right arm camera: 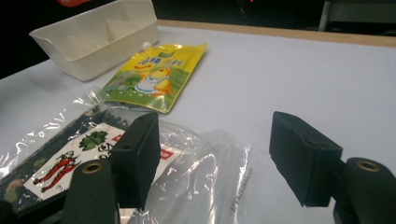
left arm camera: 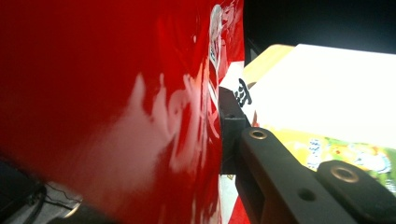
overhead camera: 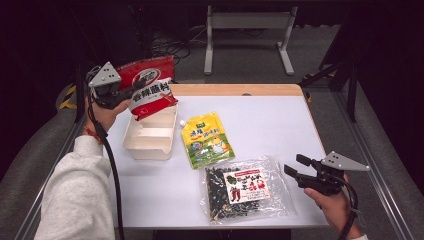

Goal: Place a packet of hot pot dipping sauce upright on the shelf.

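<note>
Left gripper [overhead camera: 131, 92] clamps the red sauce packet [overhead camera: 150, 85] above the white tray [overhead camera: 150, 137] — right gripper [overhead camera: 295, 165] gapes beside the clear bag [overhead camera: 244, 189].

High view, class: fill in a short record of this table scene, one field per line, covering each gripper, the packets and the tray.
left gripper: shut on red packet, held above the tray
right gripper: open, beside the clear bag
white tray: empty, on the table's left side
yellow pouch: flat, right of tray
clear bag: flat, near front edge
table: white
</note>
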### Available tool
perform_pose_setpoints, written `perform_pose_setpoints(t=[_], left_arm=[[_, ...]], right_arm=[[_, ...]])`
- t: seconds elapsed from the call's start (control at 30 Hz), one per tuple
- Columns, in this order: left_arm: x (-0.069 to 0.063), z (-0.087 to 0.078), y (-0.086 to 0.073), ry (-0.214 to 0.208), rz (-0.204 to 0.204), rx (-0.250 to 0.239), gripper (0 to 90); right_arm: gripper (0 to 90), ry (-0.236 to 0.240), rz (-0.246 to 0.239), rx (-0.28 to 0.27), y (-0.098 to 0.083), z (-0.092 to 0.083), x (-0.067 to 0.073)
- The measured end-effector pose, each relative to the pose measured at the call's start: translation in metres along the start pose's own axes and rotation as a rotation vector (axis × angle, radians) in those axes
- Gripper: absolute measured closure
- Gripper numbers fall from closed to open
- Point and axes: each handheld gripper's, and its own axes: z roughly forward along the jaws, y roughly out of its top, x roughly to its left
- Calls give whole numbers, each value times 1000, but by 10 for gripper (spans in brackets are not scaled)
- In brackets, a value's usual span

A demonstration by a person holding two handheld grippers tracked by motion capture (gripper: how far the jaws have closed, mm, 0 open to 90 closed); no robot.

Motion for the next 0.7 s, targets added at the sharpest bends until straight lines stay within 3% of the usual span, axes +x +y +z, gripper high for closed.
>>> perform_pose_setpoints(t=[0.23, 0.4, 0.57, 0.7], left_arm=[[14, 34, -9, 7, 22, 92, 899], [17, 47, -12, 4, 19, 111, 899], [21, 60, -17, 19, 44, 159, 898], [27, 65, -22, 38, 15, 161, 899]], right_arm=[[330, -34, 27, 19, -13, -10, -2], [329, -47, 38, 24, -17, -14, -1], [327, -46, 36, 33, -17, -13, 1], [326, -43, 29, 38, -16, -11, 3]])
